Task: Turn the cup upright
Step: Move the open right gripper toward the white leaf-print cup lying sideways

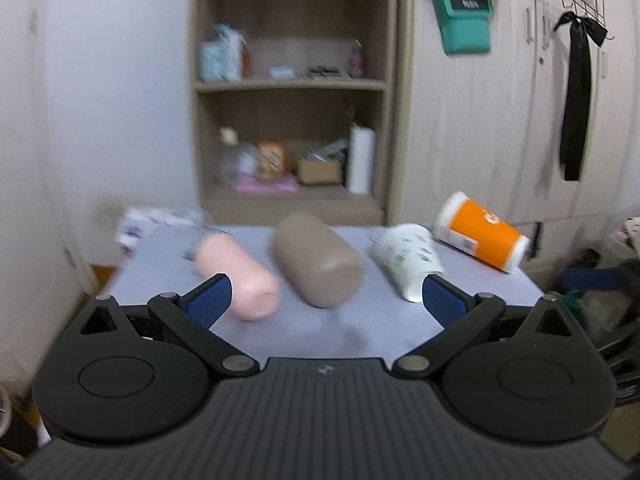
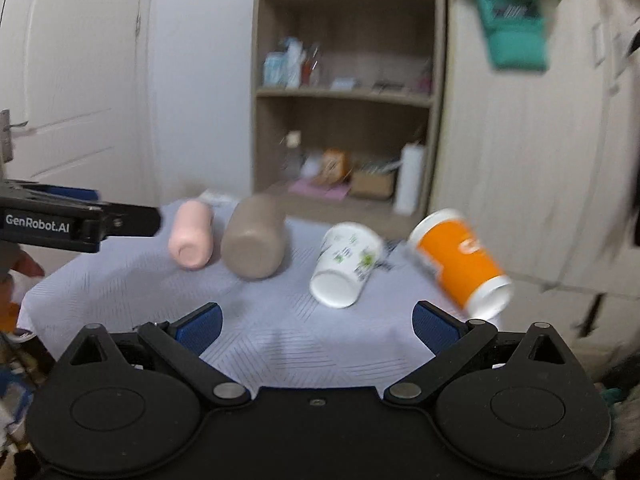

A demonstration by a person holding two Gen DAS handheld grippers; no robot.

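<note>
Several cups lie on their sides on a table with a pale cloth (image 1: 328,332): a pink cup (image 1: 236,280), a brown cup (image 1: 318,260), a white cup with green print (image 1: 408,258) and an orange cup (image 1: 482,236). My left gripper (image 1: 326,298) is open and empty above the near cloth, facing the brown cup. My right gripper (image 2: 316,326) is open and empty, just short of the white cup (image 2: 346,264), with the orange cup (image 2: 460,262) to its right. The pink cup (image 2: 191,236) and brown cup (image 2: 254,242) lie further left. The left gripper's body (image 2: 76,222) shows at the left edge.
A wooden shelf unit (image 1: 292,92) with boxes, a bottle and a paper roll stands behind the table. A wardrobe (image 1: 500,112) with a teal bag and a black ribbon is at the right. A white wall and door (image 2: 72,92) are at the left.
</note>
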